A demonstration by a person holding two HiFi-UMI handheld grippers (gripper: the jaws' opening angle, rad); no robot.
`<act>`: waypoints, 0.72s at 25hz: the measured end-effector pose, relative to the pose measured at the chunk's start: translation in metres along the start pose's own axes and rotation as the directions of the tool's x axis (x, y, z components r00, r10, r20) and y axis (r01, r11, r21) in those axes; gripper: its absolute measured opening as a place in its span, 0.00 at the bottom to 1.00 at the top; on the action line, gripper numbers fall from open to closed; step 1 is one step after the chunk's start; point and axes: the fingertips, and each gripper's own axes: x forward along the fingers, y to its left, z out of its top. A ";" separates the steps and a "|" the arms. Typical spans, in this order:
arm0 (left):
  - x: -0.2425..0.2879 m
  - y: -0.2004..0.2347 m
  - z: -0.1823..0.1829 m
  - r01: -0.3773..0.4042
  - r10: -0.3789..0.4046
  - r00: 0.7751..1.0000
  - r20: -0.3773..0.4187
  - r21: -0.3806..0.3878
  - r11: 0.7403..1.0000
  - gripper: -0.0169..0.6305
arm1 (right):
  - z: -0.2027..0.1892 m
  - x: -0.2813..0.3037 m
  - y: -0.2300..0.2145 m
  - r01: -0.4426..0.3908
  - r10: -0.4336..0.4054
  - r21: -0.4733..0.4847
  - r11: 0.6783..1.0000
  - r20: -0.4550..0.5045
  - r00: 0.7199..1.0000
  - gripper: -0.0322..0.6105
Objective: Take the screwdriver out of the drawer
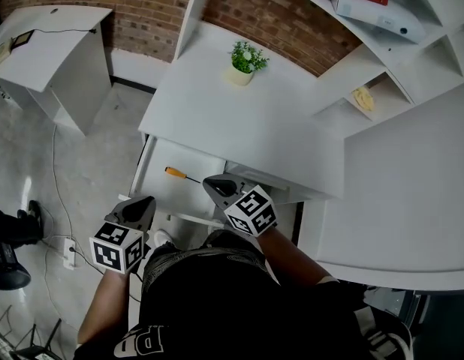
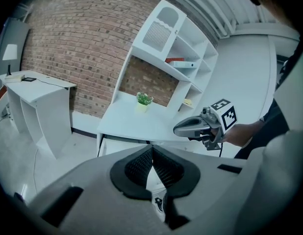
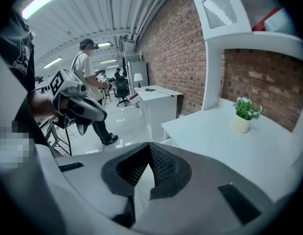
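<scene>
The screwdriver (image 1: 181, 175), with an orange handle and a thin dark shaft, lies in the open white drawer (image 1: 205, 161) under the desk's front edge. My right gripper (image 1: 215, 185) hovers just right of the screwdriver's tip, over the drawer, its jaws shut on nothing. My left gripper (image 1: 144, 203) hangs lower left, outside the drawer's front corner, also shut and empty. In the left gripper view the pads (image 2: 141, 165) meet at the tip, and the right gripper (image 2: 183, 128) shows beyond. The screwdriver is hidden in both gripper views.
A small potted plant (image 1: 245, 60) stands at the back of the white desk (image 1: 239, 122). Shelves (image 1: 382, 43) with books rise at the right. A white side table (image 1: 55, 47) stands at the left, with cables on the floor (image 1: 63, 201). A person (image 3: 88, 62) stands far behind.
</scene>
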 end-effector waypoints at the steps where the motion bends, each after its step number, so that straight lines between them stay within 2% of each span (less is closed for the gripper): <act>1: 0.002 0.001 -0.002 0.003 -0.003 1.000 -0.006 -0.004 1.000 0.05 | -0.001 0.003 -0.002 -0.001 0.001 -0.002 1.000 -0.010 1.000 0.06; 6: 0.013 0.013 -0.015 -0.031 0.030 0.999 -0.017 -0.043 0.999 0.05 | -0.013 0.025 -0.015 -0.021 0.020 -0.010 1.000 -0.056 0.998 0.06; 10: 0.016 0.023 -0.025 -0.083 0.082 0.997 -0.013 -0.092 0.992 0.05 | -0.029 0.052 -0.025 -0.050 0.044 -0.053 0.997 -0.103 0.994 0.06; 18: 0.016 0.041 -0.044 -0.211 0.211 0.977 -0.018 -0.189 0.959 0.05 | -0.065 0.109 -0.044 -0.132 0.117 -0.071 0.989 -0.192 0.974 0.06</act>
